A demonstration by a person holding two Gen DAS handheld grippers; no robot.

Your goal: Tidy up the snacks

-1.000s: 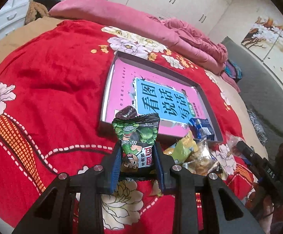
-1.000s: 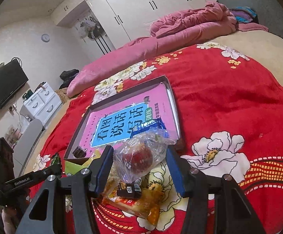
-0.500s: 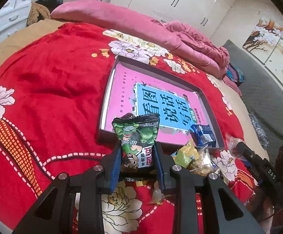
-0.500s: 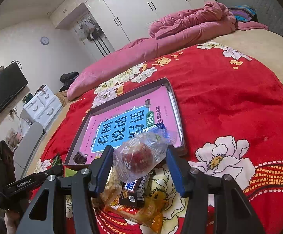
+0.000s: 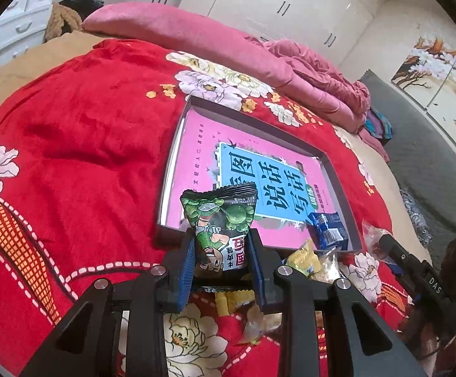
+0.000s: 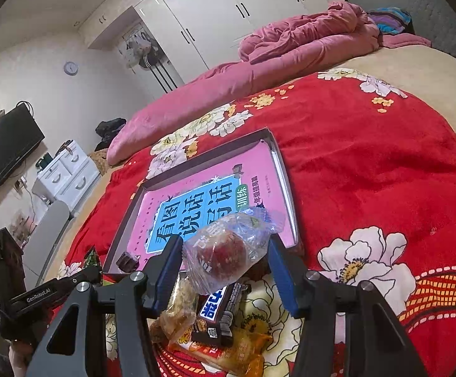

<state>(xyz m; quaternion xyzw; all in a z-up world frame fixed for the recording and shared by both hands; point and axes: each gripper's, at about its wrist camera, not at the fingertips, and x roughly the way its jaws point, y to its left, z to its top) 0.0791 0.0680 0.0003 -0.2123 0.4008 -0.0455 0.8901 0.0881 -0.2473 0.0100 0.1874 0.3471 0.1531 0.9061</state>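
My left gripper (image 5: 221, 251) is shut on a green pea snack packet (image 5: 220, 223), held upright just before the near edge of a shallow grey box (image 5: 177, 144) lined with a pink and blue book cover. My right gripper (image 6: 224, 257) is shut on a clear bag with a red round snack (image 6: 224, 251), held above the snack pile by the box's near right corner (image 6: 293, 220). In the box lie a blue packet (image 5: 326, 229) and a small dark sweet (image 6: 127, 260). A loose pile on the blanket holds a black bar (image 6: 220, 311), a yellow packet (image 5: 303, 257) and an orange packet (image 6: 228, 352).
The box lies on a red flowered blanket (image 5: 80, 157) on a bed. A pink quilt (image 5: 228, 47) is bunched along the far side. White drawers (image 6: 67, 172) and a wall television (image 6: 4, 144) stand beyond the bed. The other gripper shows at each view's edge.
Both grippers have lifted their packets a little and moved towards the box. The pile on the blanket has stayed put.
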